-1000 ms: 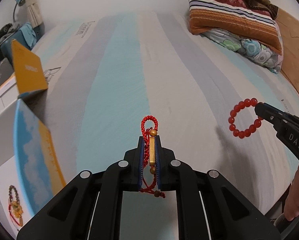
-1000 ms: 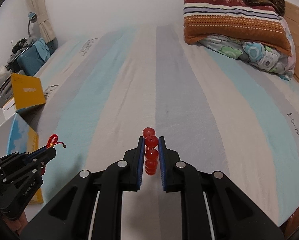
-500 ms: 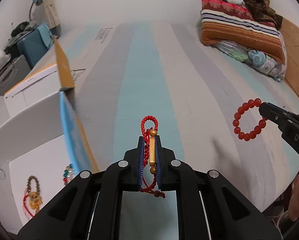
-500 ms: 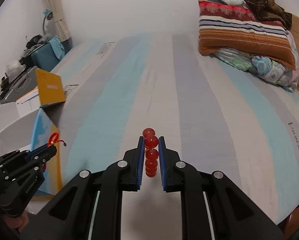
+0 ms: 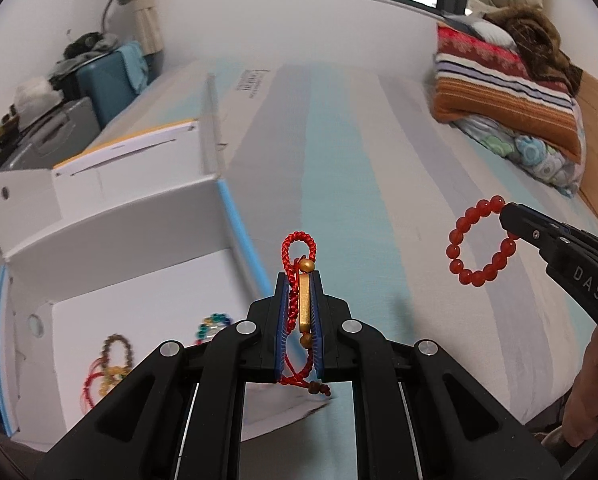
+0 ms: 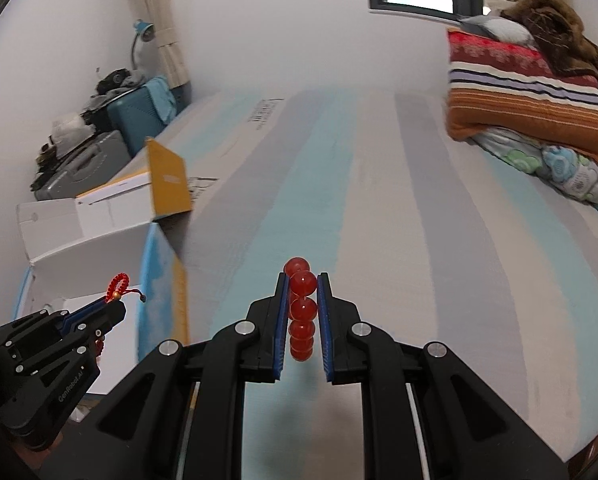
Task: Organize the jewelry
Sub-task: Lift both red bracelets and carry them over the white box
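Note:
My left gripper (image 5: 299, 280) is shut on a red braided cord bracelet (image 5: 299, 246) with a gold bar and gold beads, held above the near edge of an open white box (image 5: 139, 248). The box holds a brown-bead bracelet with red cord (image 5: 109, 364) and a multicolour bead bracelet (image 5: 213, 322). My right gripper (image 6: 302, 280) is shut on a red bead bracelet (image 6: 302, 308), held over the striped bed. The red bead bracelet also shows as a full ring in the left wrist view (image 5: 479, 246), right of my left gripper. The left gripper shows in the right wrist view (image 6: 115, 304), over the box (image 6: 111, 248).
The striped bedsheet (image 6: 379, 200) stretches ahead. A yellow box flap (image 6: 167, 180) stands behind the white box. Folded blankets and pillows (image 6: 531, 96) lie at the far right. Suitcases and clutter (image 6: 111, 128) stand at the far left by the wall.
Both grippers have moved left and risen, still holding their bracelets. The open white box has come into fuller view under my left gripper, showing the bracelets inside.

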Motion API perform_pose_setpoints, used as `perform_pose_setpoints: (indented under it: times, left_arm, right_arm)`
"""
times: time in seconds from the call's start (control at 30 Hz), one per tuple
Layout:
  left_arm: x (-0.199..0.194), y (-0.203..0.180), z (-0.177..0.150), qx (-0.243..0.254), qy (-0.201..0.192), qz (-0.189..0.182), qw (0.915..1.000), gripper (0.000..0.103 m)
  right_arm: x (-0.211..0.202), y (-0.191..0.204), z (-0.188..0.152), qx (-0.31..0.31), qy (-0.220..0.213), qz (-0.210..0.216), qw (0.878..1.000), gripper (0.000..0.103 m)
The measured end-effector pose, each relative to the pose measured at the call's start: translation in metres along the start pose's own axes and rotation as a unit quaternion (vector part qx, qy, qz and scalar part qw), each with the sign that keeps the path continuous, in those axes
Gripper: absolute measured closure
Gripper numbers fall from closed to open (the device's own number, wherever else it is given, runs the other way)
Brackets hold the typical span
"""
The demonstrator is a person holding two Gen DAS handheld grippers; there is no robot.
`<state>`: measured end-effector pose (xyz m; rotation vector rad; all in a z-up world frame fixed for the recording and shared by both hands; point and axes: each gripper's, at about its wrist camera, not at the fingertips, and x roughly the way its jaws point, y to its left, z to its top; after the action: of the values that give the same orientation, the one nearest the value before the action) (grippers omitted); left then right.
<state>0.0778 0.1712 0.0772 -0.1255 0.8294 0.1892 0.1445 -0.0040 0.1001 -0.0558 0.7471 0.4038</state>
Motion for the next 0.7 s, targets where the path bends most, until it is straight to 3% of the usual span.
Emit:
perform_pose_setpoints:
  times: [0.7]
  left_arm:
    - [-0.027,0.150,-0.035,-0.086,0.007,0.088,0.9924,0.093]
  right_arm:
    - [0.001,0.145,-0.014,-0.083,-0.020,0.084,0.993,0.090]
